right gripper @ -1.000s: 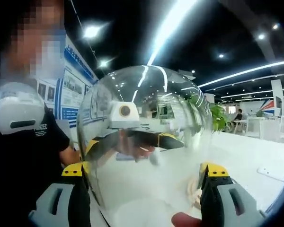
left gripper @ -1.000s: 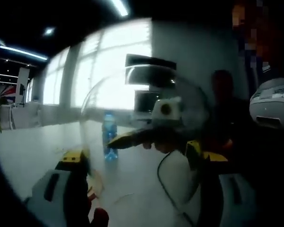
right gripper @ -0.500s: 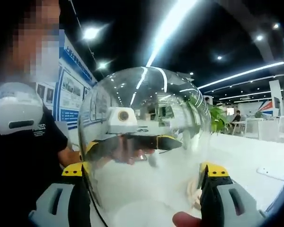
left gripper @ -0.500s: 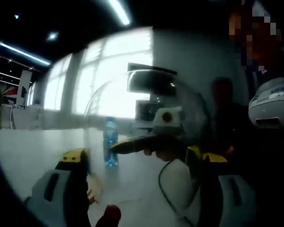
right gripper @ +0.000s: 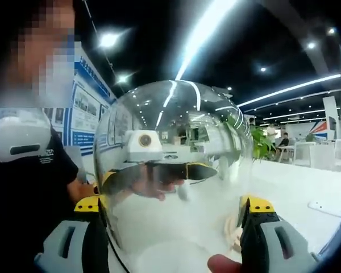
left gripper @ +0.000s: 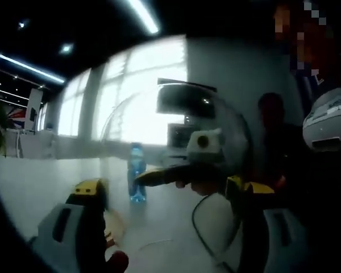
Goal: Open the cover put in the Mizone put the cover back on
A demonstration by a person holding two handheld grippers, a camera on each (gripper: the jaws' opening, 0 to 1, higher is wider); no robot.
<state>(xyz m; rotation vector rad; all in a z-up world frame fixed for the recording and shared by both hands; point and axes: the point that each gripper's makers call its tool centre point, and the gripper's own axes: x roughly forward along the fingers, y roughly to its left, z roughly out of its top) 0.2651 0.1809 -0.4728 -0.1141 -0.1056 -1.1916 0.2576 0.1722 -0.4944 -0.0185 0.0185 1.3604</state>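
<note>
A clear dome cover (left gripper: 176,131) is held up off the white table (left gripper: 40,187) between my left gripper's (left gripper: 167,190) yellow-tipped jaws. In the right gripper view the same cover (right gripper: 176,153) spans the gap between my right gripper's (right gripper: 173,205) jaws. The two grippers clasp it from opposite sides, and each one shows through the plastic in the other's view. A blue Mizone bottle (left gripper: 136,179) stands upright on the table beyond the cover, seen through its left part.
A person in a black shirt (right gripper: 28,187) stands close behind the cover, with a white device (right gripper: 20,133) at chest height. On the table, a small flat white object (right gripper: 329,209) lies to the right. A plant (right gripper: 261,142) and chairs stand far back.
Both views have shifted slightly with the hands. The cover stays clasped by both grippers and the bottle has not moved.
</note>
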